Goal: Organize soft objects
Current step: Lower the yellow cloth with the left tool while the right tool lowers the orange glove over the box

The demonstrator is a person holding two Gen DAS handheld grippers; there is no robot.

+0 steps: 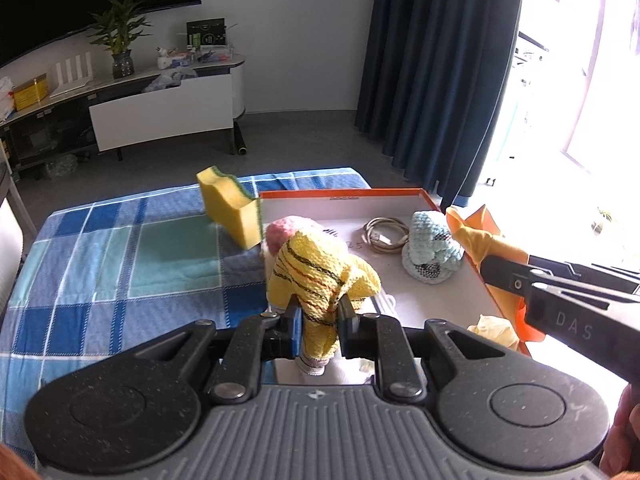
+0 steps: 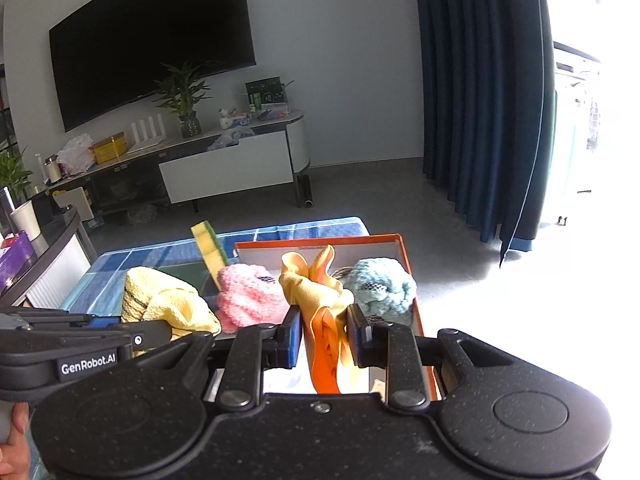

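A: What does the left gripper (image 1: 319,318) have?

B: Its two fingers are pinched on the yellow knitted toy (image 1: 320,276), the one with dark and orange stripes. The toy sticks up from between the pads, its bulk above them and a pale cuff hanging below. It is held over the near left edge of the orange box (image 1: 344,193).

A: And the right gripper (image 2: 323,330)?

B: Clamped on the orange and yellow cloth (image 2: 320,304). The cloth bunches upward between the pads and trails down beneath them, over the near part of the box.

A: How do the two stand to each other?

B: Side by side. From the right wrist the left tool lies at the left edge with the yellow toy in it; from the left wrist the right tool crosses the right edge with the cloth beyond it.

A: What lies past them?

B: Inside the box, a pink knitted toy (image 2: 250,294) just behind the yellow one, and a light blue knitted toy (image 1: 432,248) toward the right wall, with a coiled cable (image 1: 382,232) between them at the back. A yellow sponge (image 1: 232,210) with a green face stands on the blue checked cloth (image 1: 120,248), leaning against the box's far left corner.
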